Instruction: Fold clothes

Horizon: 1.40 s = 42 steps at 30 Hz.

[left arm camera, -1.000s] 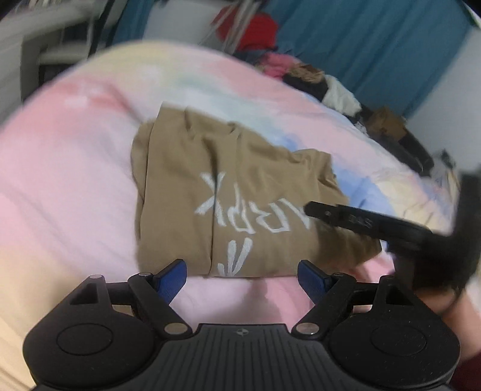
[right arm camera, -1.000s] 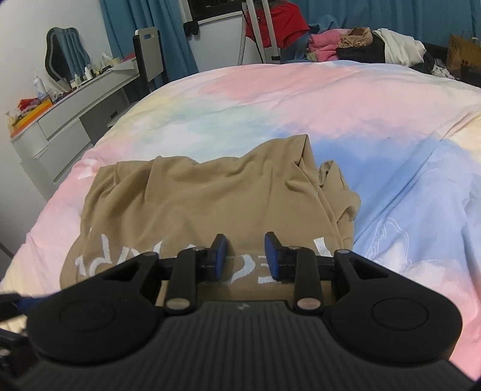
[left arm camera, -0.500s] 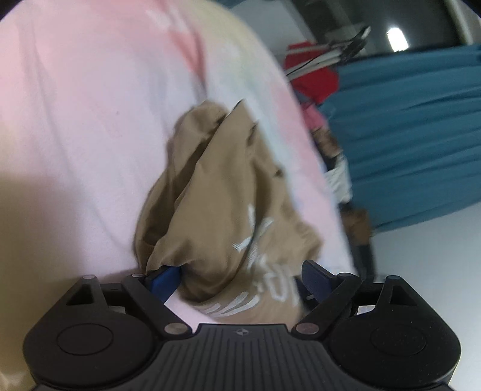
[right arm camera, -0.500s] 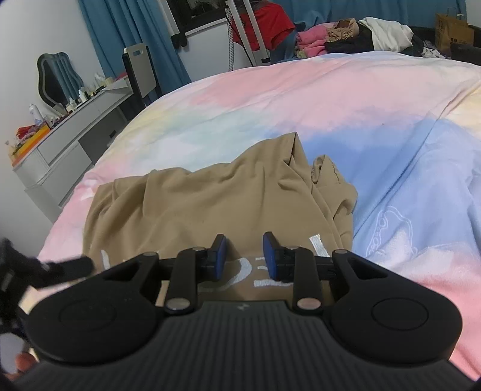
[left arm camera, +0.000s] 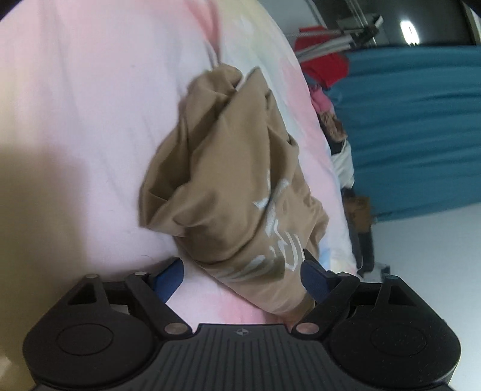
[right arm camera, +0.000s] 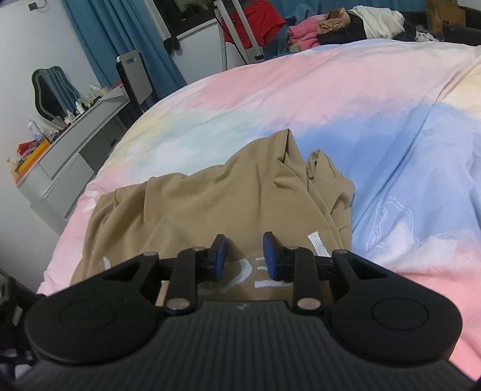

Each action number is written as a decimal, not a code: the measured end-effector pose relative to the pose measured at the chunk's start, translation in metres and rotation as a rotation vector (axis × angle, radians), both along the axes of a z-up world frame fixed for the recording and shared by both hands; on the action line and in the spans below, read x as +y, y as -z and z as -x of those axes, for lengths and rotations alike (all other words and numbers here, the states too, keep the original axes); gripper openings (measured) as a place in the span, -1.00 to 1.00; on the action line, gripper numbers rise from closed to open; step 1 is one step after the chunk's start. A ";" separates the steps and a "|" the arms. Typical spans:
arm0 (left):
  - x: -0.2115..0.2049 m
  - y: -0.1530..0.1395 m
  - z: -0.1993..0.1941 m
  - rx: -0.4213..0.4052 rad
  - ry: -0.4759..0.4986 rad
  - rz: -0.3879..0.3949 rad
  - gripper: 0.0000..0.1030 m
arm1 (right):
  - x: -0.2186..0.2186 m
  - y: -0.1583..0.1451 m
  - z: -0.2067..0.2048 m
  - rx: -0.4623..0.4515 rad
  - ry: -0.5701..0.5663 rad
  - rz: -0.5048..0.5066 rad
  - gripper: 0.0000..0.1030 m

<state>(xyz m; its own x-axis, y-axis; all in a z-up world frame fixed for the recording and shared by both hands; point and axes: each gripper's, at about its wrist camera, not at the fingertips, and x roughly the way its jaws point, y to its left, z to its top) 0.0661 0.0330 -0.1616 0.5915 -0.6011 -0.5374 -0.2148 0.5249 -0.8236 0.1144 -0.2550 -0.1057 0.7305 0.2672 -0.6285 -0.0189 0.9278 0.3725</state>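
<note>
A tan T-shirt [left arm camera: 228,186] with white lettering lies bunched and part-folded on the pastel bed cover [left arm camera: 90,120]. My left gripper [left arm camera: 240,279] is open wide and rolled sideways. The shirt's near lettered edge sits between its blue fingertips [left arm camera: 168,278], which do not pinch it. In the right wrist view the same tan T-shirt [right arm camera: 210,204] spreads ahead. My right gripper [right arm camera: 246,255] hovers over its lettered near edge. Its jaws stand a narrow gap apart, and the fabric shows flat beneath them, not gripped.
A grey dresser [right arm camera: 60,162] with bottles and a mirror stands left of the bed. A pile of clothes [right arm camera: 345,24] lies at the far side, near a blue curtain [left arm camera: 415,126] and a rack with a red garment [right arm camera: 261,18].
My left gripper has rolled sideways and moved in on the shirt's edge, staying open. The shirt looks more bunched. My right gripper has barely shifted and keeps the same narrow gap.
</note>
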 end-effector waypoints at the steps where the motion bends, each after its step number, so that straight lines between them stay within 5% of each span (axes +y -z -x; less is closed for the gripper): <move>1: -0.001 0.000 -0.001 -0.003 -0.001 0.001 0.76 | 0.000 0.000 0.001 -0.002 -0.001 0.001 -0.43; 5: -0.003 0.004 -0.009 -0.003 -0.037 0.023 0.74 | -0.002 0.000 0.001 0.001 0.002 -0.009 -0.43; 8: 0.001 0.004 -0.010 -0.015 -0.086 0.021 0.43 | -0.002 0.000 0.000 0.001 0.009 -0.018 -0.43; 11: 0.007 0.003 -0.008 -0.034 -0.129 0.039 -0.18 | -0.005 -0.001 0.001 -0.002 0.020 -0.036 -0.43; 16: 0.003 -0.010 -0.009 -0.121 -0.135 0.026 -0.49 | -0.031 -0.032 0.024 -0.112 0.109 -0.215 -0.36; 18: -0.001 -0.020 -0.011 -0.171 -0.124 0.015 -0.51 | -0.043 -0.043 0.033 -0.141 0.088 -0.346 -0.16; 21: -0.002 -0.030 -0.011 -0.233 -0.115 0.039 -0.56 | -0.046 -0.036 0.039 -0.083 0.027 -0.543 0.65; 22: -0.001 -0.032 -0.009 -0.245 -0.114 0.044 -0.57 | -0.043 -0.030 0.039 -0.046 0.011 -0.606 0.70; 27: 0.000 -0.034 -0.010 -0.258 -0.114 0.049 -0.58 | -0.013 0.022 0.028 0.242 -0.073 -0.961 0.70; 30: 0.002 -0.031 -0.013 -0.248 -0.122 0.058 -0.59 | -0.007 0.046 0.021 0.337 -0.041 -1.013 0.70; 36: 0.009 -0.030 -0.015 -0.255 -0.128 0.076 -0.61 | -0.024 0.045 0.023 0.267 0.075 -0.998 0.68; 42: 0.015 -0.035 -0.003 -0.274 -0.122 0.043 -0.62 | -0.040 0.041 0.027 0.188 0.186 -0.981 -0.07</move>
<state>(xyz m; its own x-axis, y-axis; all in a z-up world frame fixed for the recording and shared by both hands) 0.0691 0.0482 -0.1265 0.7803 -0.5353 -0.3234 -0.0409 0.4723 -0.8805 0.0876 -0.2946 -0.1472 0.7250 0.6192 -0.3017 0.2317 0.1932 0.9534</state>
